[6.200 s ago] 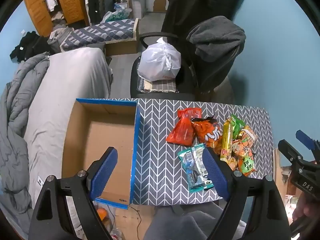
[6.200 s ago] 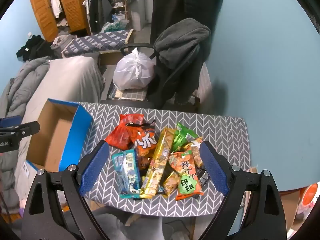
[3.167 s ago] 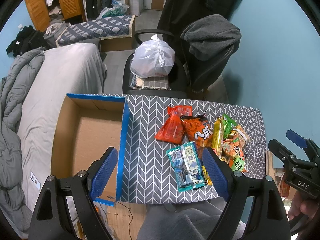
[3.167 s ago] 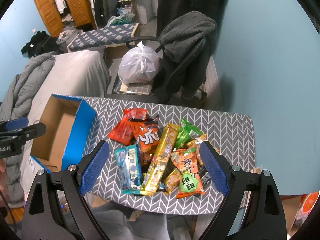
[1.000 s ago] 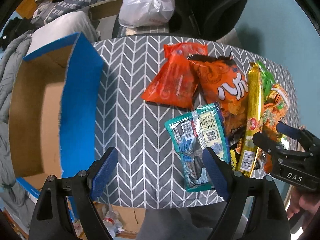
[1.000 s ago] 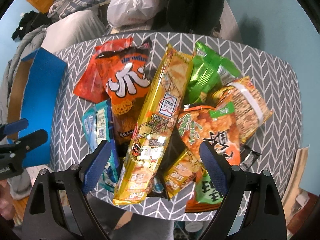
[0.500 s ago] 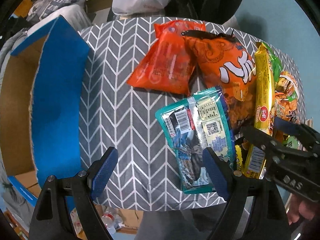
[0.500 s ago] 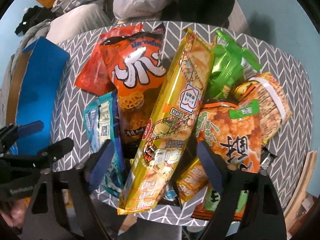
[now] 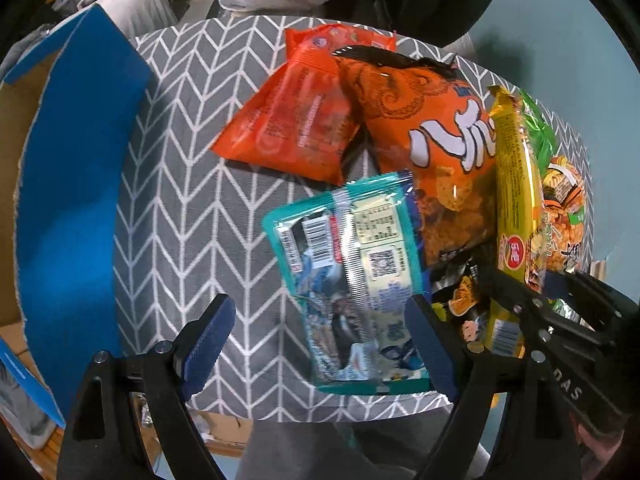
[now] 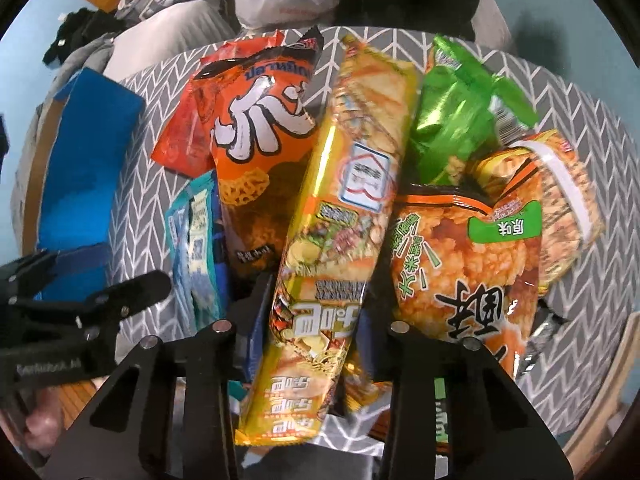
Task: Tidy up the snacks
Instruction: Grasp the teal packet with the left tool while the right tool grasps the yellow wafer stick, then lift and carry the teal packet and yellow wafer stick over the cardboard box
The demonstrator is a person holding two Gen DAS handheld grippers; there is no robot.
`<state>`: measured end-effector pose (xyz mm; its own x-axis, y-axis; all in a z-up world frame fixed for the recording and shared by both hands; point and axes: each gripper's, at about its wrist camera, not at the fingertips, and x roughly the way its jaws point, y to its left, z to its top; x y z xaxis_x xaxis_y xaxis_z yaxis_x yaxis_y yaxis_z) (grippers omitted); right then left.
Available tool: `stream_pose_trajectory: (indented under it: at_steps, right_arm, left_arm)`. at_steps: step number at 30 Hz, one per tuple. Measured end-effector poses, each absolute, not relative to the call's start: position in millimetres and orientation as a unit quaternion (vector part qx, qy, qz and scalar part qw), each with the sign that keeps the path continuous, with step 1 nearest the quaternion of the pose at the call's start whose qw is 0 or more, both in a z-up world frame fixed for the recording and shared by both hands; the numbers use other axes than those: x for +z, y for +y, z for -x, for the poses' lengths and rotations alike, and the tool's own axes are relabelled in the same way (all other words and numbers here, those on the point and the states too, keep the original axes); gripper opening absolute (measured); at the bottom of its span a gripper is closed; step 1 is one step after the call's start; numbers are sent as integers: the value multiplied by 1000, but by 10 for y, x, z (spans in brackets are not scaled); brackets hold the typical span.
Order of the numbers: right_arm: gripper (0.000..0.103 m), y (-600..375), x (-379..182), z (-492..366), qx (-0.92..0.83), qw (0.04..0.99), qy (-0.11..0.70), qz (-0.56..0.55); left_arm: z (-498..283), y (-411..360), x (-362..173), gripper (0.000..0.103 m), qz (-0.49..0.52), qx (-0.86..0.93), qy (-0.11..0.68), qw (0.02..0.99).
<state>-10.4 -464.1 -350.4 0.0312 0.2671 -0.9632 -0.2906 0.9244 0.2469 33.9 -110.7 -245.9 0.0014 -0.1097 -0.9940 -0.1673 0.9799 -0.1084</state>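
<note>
Right wrist view: long yellow snack pack, glossy; printed with noodles.

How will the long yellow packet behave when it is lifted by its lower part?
The yellow packet is long and thin, so its far end will probably droop. Its foil looks glossy, so it may slip. The right gripper's jaws are closing around its lower part; the snack inside could crack if squeezed hard.

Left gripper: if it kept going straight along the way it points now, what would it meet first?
Most likely the teal snack packet, which lies partly between the open fingers of the left gripper, toward the right one. Left of it is only bare tablecloth. Depth is unclear.
</note>
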Motion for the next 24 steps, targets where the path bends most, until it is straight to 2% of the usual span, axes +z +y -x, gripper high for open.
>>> stream_pose_trajectory:
  at_steps: [8, 24]
  right_arm:
    - [31, -4891, -3317, 194, 202, 724, 657, 58]
    - [31, -4921, -3304, 219, 226, 717, 654, 81]
  left_arm:
    - [-368, -1442, -2629, 88, 112, 22, 718, 687]
    - [-386, -1727, -3512, 88, 178, 50, 736, 651]
